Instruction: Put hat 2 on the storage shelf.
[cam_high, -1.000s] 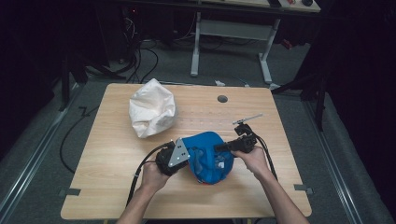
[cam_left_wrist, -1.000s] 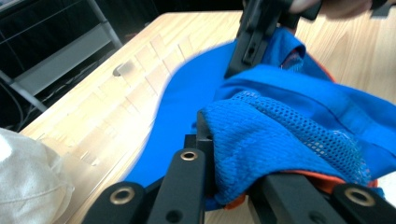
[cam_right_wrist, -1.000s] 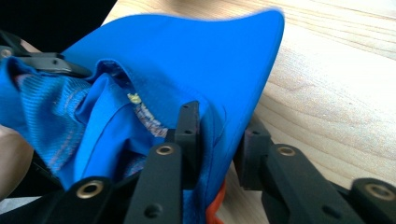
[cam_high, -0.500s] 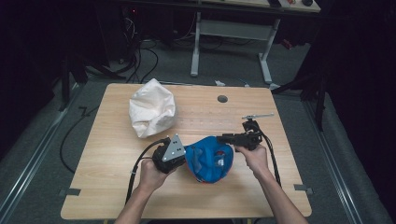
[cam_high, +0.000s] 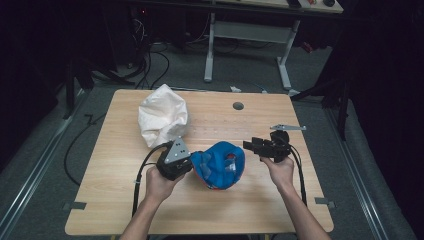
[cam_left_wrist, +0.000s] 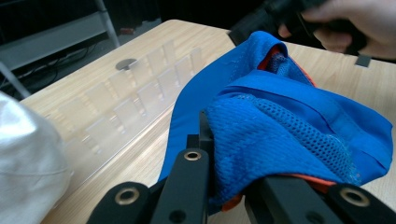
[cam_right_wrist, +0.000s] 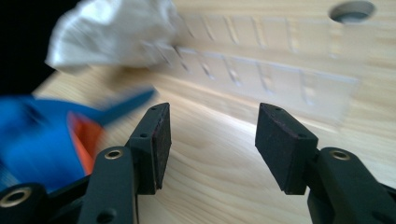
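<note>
A blue mesh cloth (cam_high: 220, 165) with orange lining hangs bunched just above the wooden table (cam_high: 115, 200), a little right of centre. My left gripper (cam_high: 192, 167) is shut on its left edge; in the left gripper view the jaws (cam_left_wrist: 233, 154) pinch the blue fabric (cam_left_wrist: 289, 112). My right gripper (cam_high: 248, 145) stands just right of the cloth, apart from it. Its jaws have just been opening and are open (cam_right_wrist: 212, 140) with nothing between the pads. The blue cloth (cam_right_wrist: 37, 140) lies blurred to their left.
A crumpled white bag (cam_high: 162, 120) sits at the back left of the table, also seen as the white bag (cam_right_wrist: 112, 32). A clear slotted plastic piece (cam_left_wrist: 130, 102) lies flat behind the cloth. A round cable hole (cam_high: 238, 106) is near the far edge.
The right gripper let go of the blue cloth, opened and drew away to the right. The left gripper kept its hold and lifted slightly, with the cloth shifting left.
</note>
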